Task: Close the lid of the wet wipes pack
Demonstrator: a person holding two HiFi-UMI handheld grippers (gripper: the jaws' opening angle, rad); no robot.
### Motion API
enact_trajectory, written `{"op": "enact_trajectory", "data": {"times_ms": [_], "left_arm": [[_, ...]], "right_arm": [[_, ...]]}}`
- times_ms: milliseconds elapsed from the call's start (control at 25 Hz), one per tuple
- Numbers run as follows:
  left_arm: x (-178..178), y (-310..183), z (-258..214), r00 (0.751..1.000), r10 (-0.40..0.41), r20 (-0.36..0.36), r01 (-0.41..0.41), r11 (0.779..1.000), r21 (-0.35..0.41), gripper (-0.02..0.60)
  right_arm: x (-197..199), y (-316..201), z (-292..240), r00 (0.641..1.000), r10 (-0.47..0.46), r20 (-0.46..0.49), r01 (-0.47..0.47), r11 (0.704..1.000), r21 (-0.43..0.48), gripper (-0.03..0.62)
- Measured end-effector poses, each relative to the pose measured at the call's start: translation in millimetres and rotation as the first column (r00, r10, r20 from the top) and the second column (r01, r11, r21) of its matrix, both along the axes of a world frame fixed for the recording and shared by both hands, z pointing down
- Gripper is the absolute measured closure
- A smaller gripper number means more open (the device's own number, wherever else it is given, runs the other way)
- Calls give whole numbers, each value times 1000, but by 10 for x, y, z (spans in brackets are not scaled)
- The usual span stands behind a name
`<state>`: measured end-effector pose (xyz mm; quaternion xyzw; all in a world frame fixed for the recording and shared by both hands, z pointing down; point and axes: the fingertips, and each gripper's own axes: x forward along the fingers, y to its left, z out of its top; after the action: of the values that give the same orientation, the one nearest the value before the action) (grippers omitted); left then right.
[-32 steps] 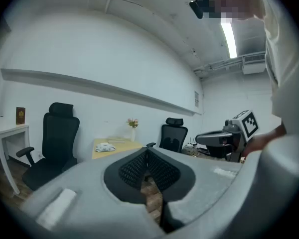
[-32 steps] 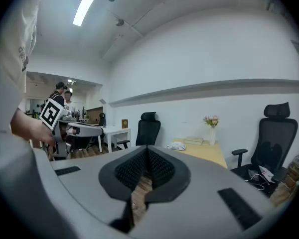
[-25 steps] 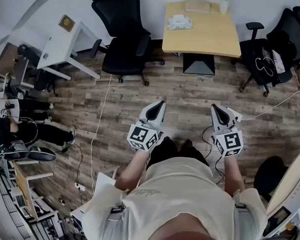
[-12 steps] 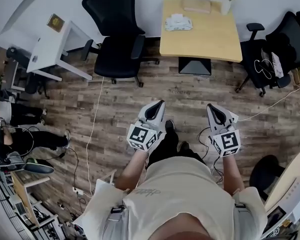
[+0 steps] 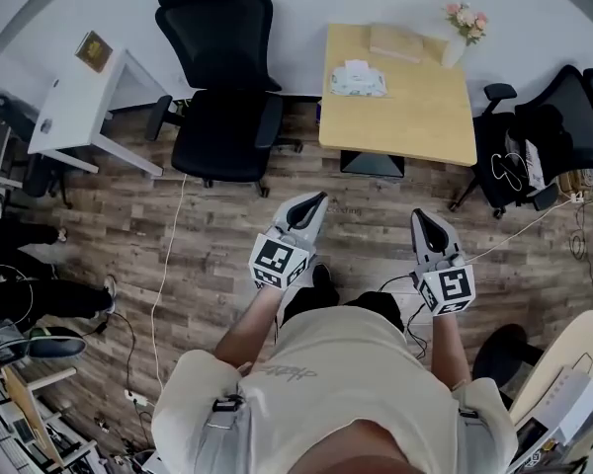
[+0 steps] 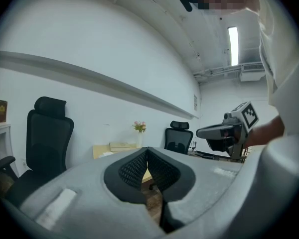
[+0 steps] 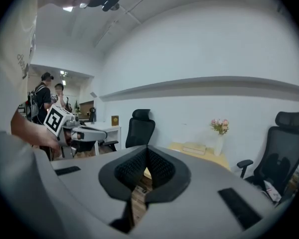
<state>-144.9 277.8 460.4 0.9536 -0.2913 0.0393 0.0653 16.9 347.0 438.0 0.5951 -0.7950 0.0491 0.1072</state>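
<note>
Seen from the head view, the wet wipes pack (image 5: 357, 80) is a small pale packet on the far left part of a wooden counter (image 5: 415, 121). It is too small to tell whether its lid is up or down, and neither gripper view shows it clearly. The person's torso fills the bottom of the head view and hides most of the legs. The left claw (image 5: 319, 198) and right claw (image 5: 420, 215) are held side by side over the wood floor (image 5: 217, 235), well short of the counter and pointing toward it. The pack lies well ahead, between their two lines of aim and nearer the left one. Each gripper view shows its dark ribbed pads pressed together at the tip with nothing between them. A flat tan box (image 5: 395, 42) and a vase of pink flowers (image 5: 462, 28) sit farther back on the counter, and a black office chair (image 5: 222, 117) stands to its left. Compared with half a second ago, the counter and pack sit lower in the head view, closer to the claws, which stay shut.
</note>
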Motion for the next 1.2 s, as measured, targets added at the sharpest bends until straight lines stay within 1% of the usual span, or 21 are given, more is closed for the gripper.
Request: {"op": "enact_trajectory", "data": {"times_ms": [120, 280, 400, 560, 840, 1040, 1200], "left_arm": [[-31, -284, 32, 1000, 4, -3, -5, 1000, -16, 565], [-6, -535, 65, 1000, 14, -3, -14, 999, -34, 565], [-6, -739, 120, 1000, 5, -4, -5, 999, -49, 565], [73, -1016, 183, 1000, -14, 26, 15, 998, -53, 563], [484, -1647, 79, 997, -57, 61, 58, 998, -25, 563], [904, -2156, -14, 994, -93, 56, 95, 995, -20, 565], [1127, -2498, -60, 990, -131, 52, 132, 991, -18, 565]], "right_arm": [[-36, -216, 26, 1000, 12, -25, -12, 1000, -14, 591], [11, -452, 100, 1000, 27, -4, -27, 999, -38, 591], [43, -673, 161, 1000, 27, 5, -27, 999, -42, 591], [179, -1015, 223, 1000, 14, 26, -13, 999, -38, 591], [621, -1775, 250, 998, -36, 54, 37, 999, -17, 591], [1048, -2339, 277, 994, -80, 77, 82, 997, -16, 591], [1279, -2778, 307, 989, -130, 71, 132, 991, -15, 591]]}}
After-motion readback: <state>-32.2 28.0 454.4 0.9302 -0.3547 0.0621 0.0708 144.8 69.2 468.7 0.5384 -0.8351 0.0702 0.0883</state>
